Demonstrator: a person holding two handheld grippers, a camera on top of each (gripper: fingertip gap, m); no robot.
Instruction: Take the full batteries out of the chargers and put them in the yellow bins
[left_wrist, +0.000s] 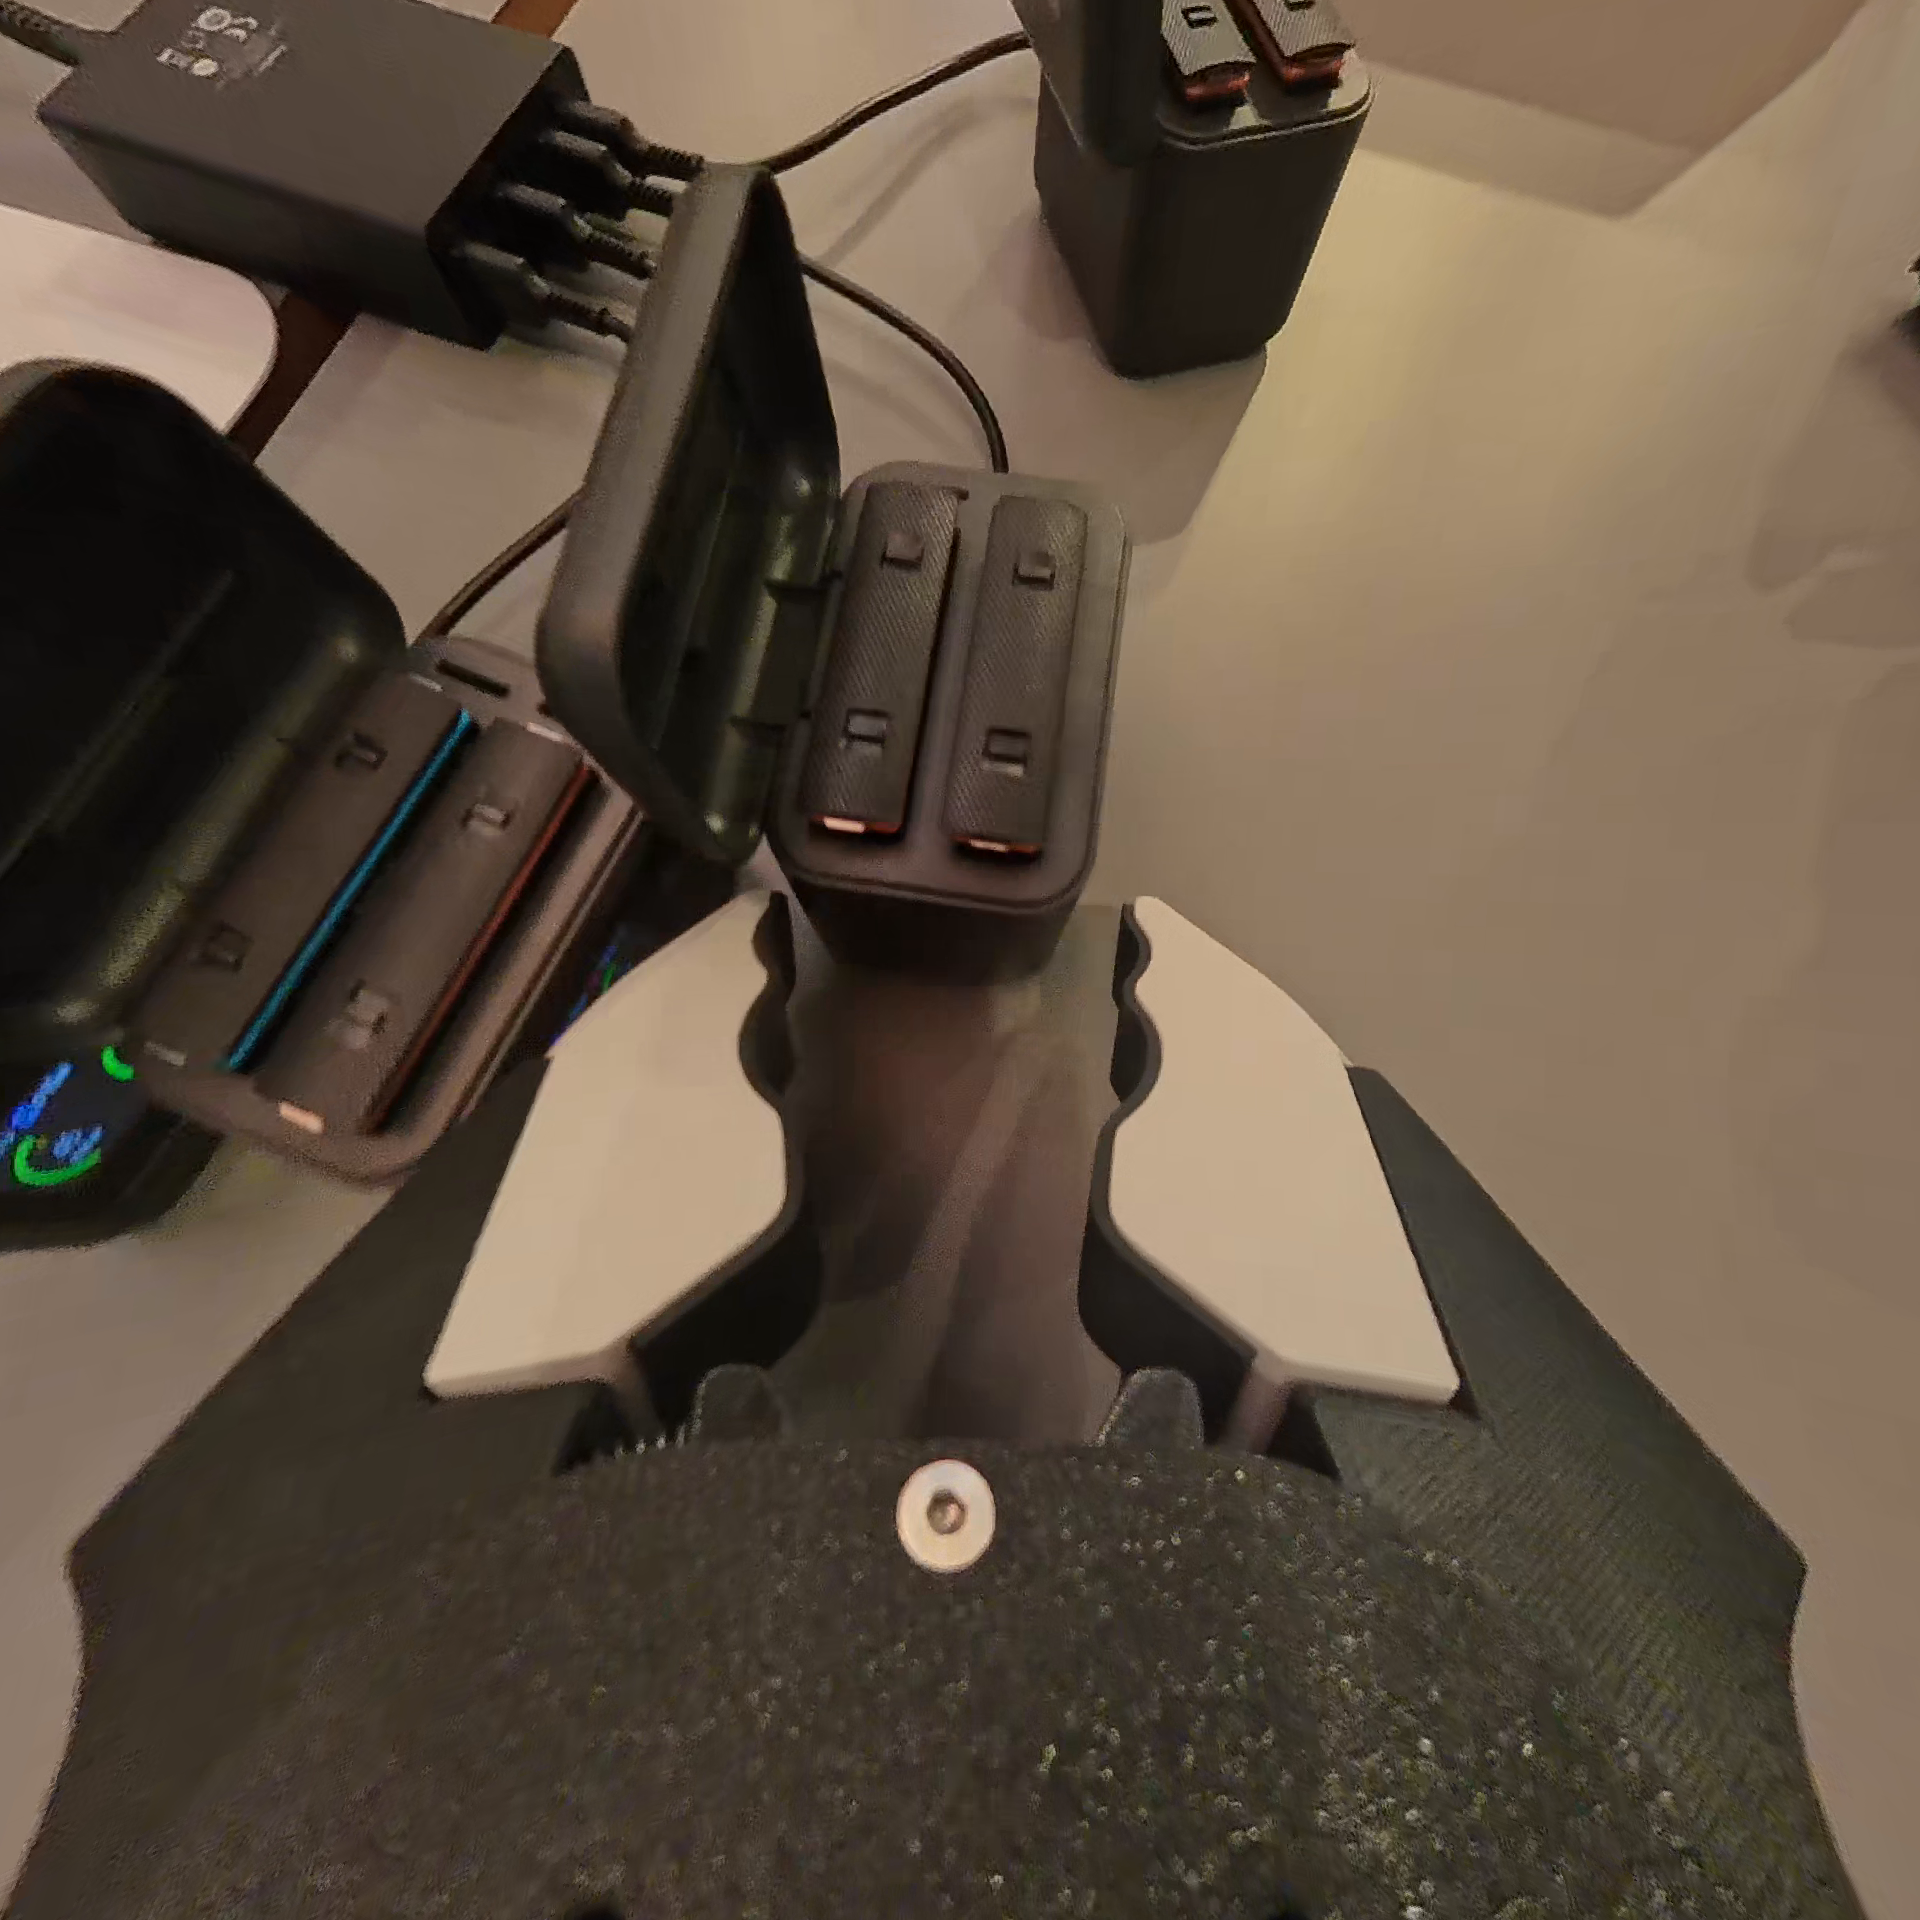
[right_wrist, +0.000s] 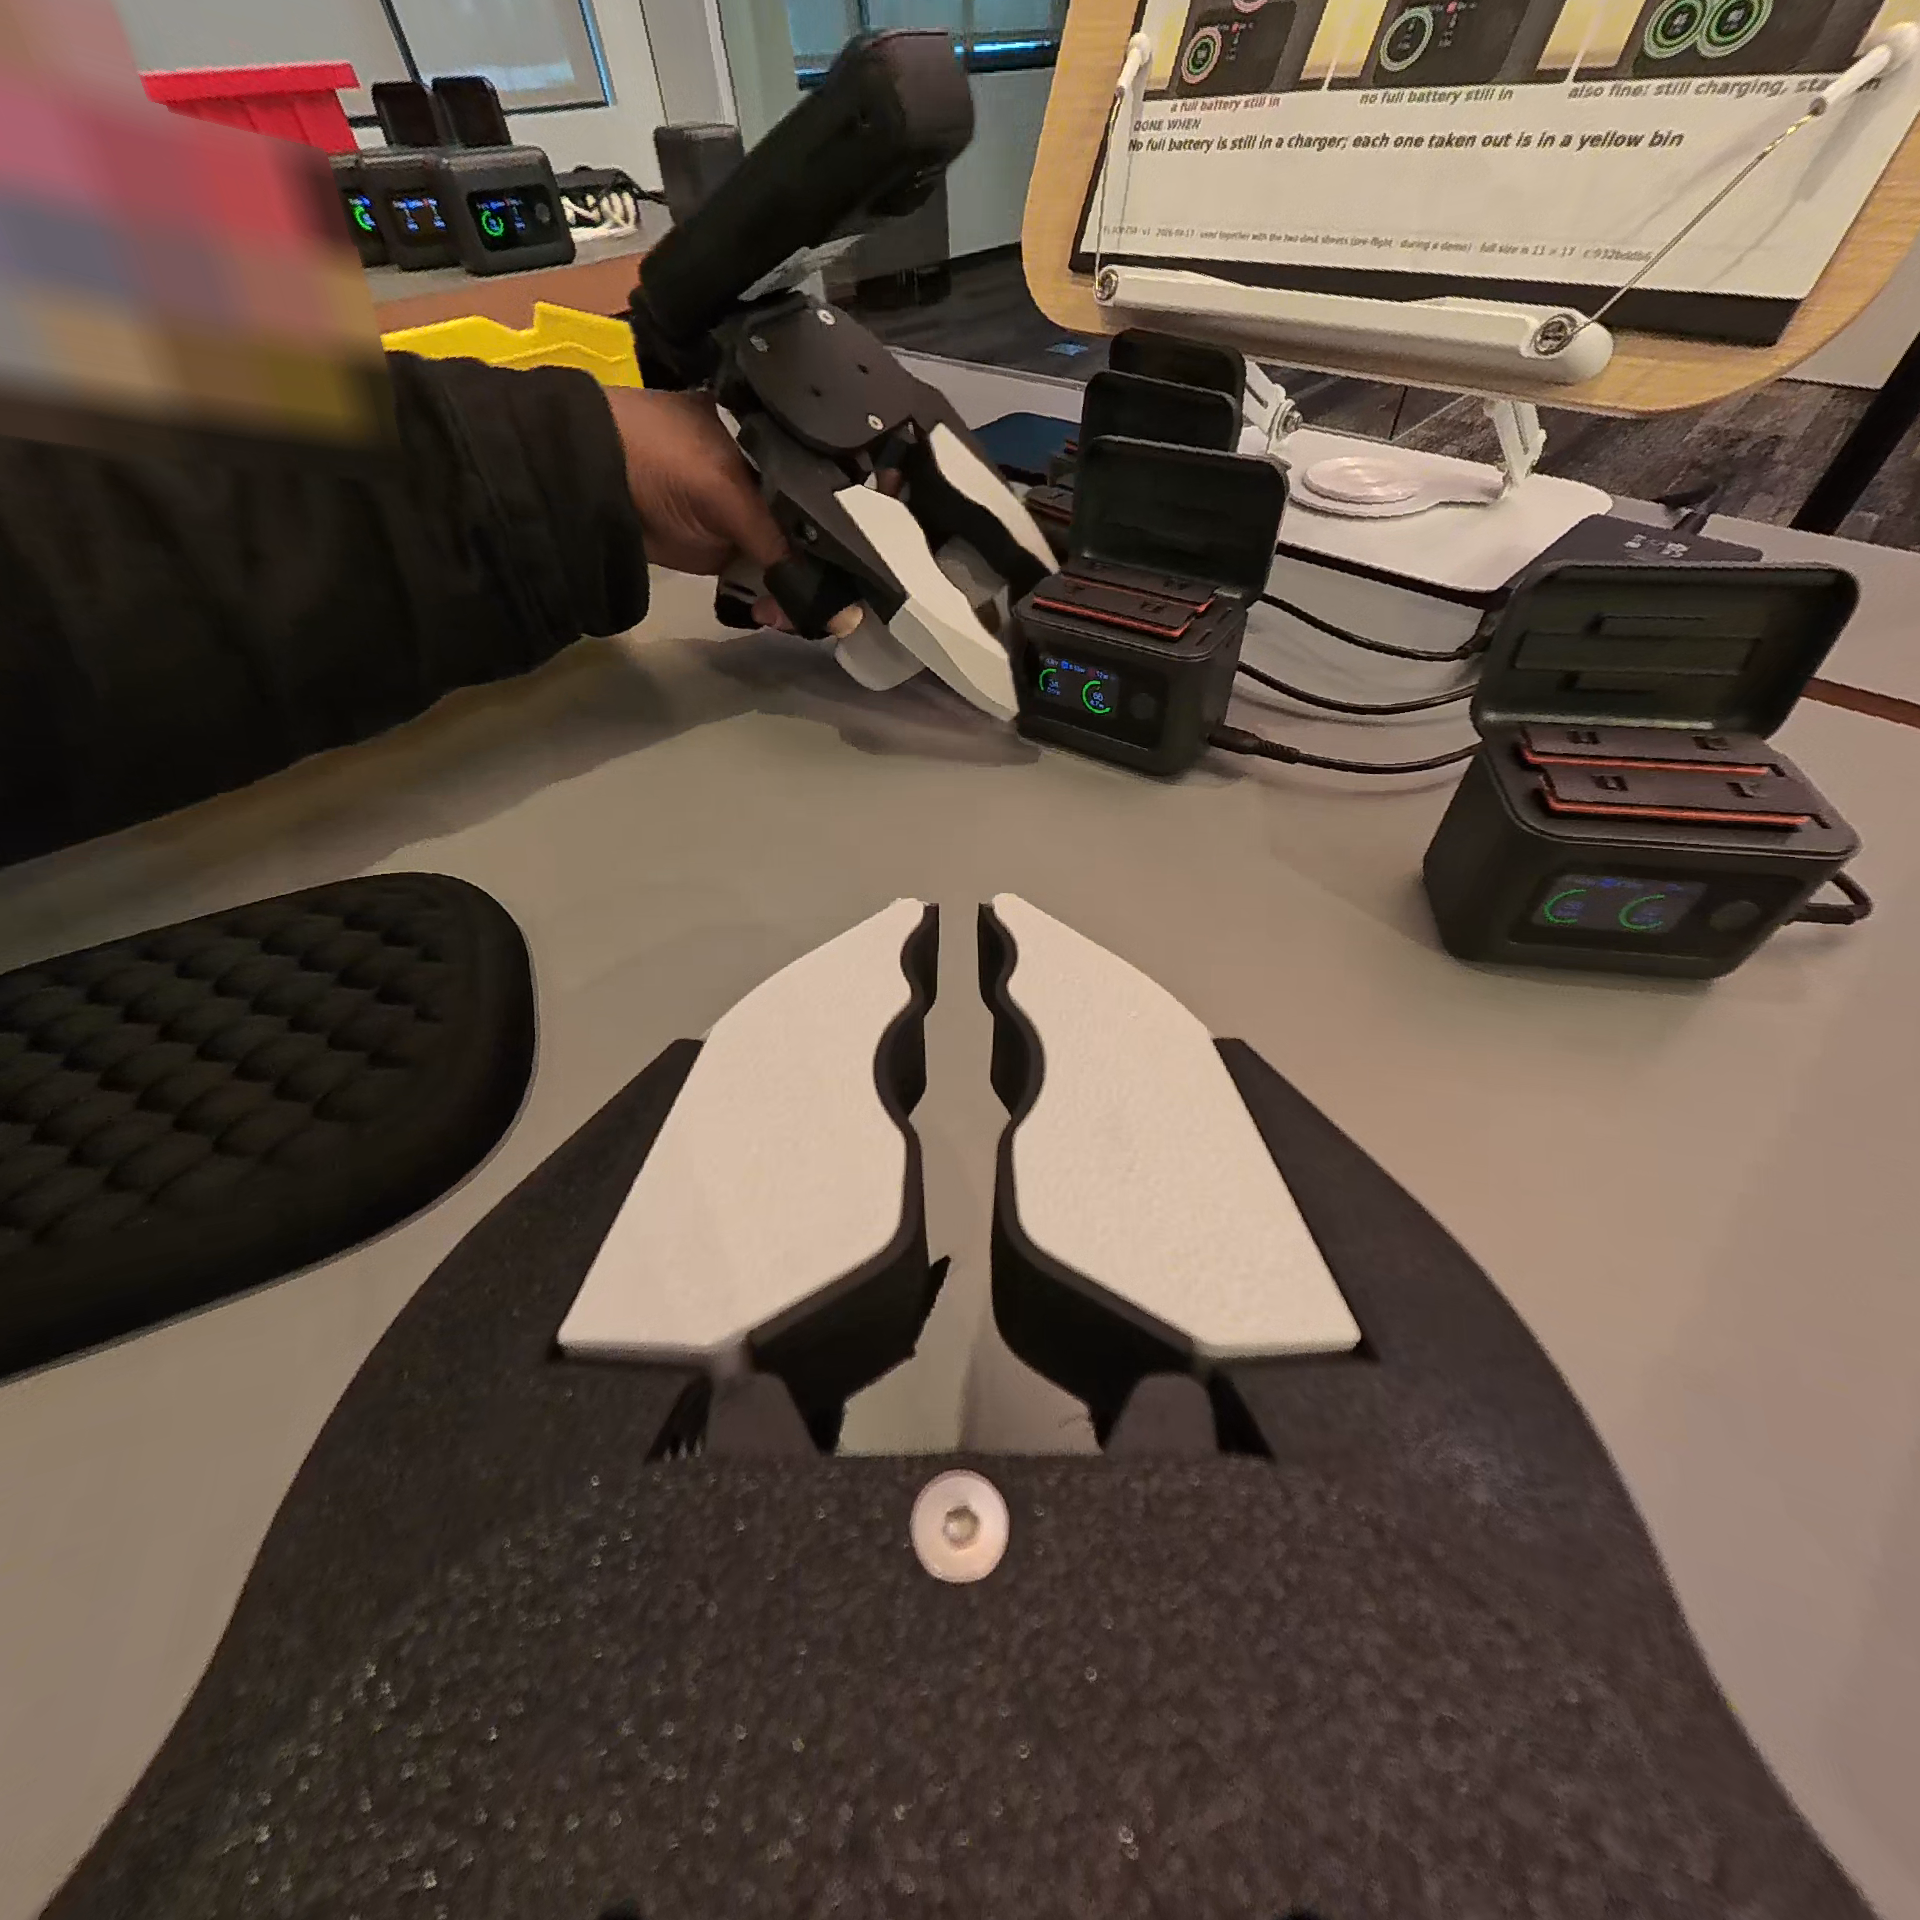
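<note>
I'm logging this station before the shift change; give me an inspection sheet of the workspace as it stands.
Surface: grey table, bare in front of the right gripper.
Job's things: charger, lid open, two batteries seated; near charger, lid open, two seated; yellow bin far back.
Clutter: black textured pad; sign on a stand.
Grippers: left gripper open, just short of the charger, holding nothing; right gripper nearly closed, empty, above the table.
Cables: black leads run from the chargers; power hub with plugs.
Surroundings: more chargers and a red bin on a far table.
</note>
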